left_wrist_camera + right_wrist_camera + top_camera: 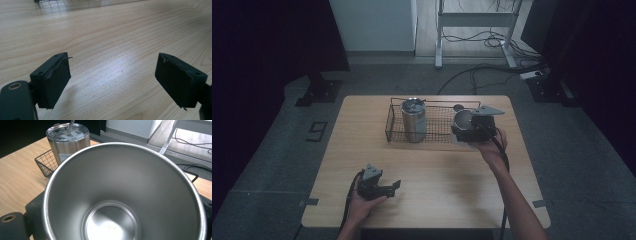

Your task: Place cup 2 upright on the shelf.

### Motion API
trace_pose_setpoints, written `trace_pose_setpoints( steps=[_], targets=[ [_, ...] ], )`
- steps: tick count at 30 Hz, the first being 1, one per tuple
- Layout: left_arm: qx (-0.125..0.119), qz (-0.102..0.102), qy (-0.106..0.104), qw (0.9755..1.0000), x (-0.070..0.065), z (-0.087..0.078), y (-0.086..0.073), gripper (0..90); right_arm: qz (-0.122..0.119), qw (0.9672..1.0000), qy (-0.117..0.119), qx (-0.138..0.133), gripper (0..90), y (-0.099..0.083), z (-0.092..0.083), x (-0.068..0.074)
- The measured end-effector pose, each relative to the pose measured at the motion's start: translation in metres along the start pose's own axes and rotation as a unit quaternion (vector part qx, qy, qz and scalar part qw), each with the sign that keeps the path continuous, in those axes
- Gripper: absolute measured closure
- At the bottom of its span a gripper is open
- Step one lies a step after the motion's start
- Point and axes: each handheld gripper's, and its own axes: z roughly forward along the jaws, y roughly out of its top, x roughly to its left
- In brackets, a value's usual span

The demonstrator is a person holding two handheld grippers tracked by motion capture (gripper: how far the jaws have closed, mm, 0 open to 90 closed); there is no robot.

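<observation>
The right claw (469,131) clenched a shiny, open-topped stainless-steel cup (463,120) at the right end of the black wire-mesh basket (434,131), right of centre in the high view, apparently to set it in beside what the basket already carried. In the right gripper view the cup's (125,192) mouth faced the camera between the jaws, its rim unbroken, its brushed inner wall tapering to a flat round bottom with a few faint specks. A taller steel tumbler with a clear lid (68,141) stood upright at the basket's left end in the upper left of that view, well apart from the cup, which left the right end free. The left claw (387,189) hung released low over the pale wooden counter (362,140) at the lower left of the high view, probably kept clear of the work; its black pads (58,81) stood wide apart with bare wood between them.
</observation>
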Motion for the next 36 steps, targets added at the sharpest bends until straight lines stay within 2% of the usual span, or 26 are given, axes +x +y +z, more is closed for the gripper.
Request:
trace_pose_setpoints(
  steps=[11, 21, 36],
  targets=[
    [-0.002, 0.001, -0.004, 1.0000, -0.002, 0.000, 0.000, 13.1, 0.002, 1.0000, -0.005, 0.005, 6.6, 0.009, 0.006, -0.004],
    [-0.001, 0.001, -0.005, 1.0000, -0.003, 0.001, 0.000, 13.1, -0.008, 0.9998, -0.013, 0.016, 6.6, 0.016, 0.013, -0.009],
    [-0.001, -0.001, -0.007, 1.0000, -0.003, 0.001, -0.001, 13.2, 0.004, 0.9995, -0.020, 0.022, 6.6, 0.020, 0.028, -0.022]
  ],
)
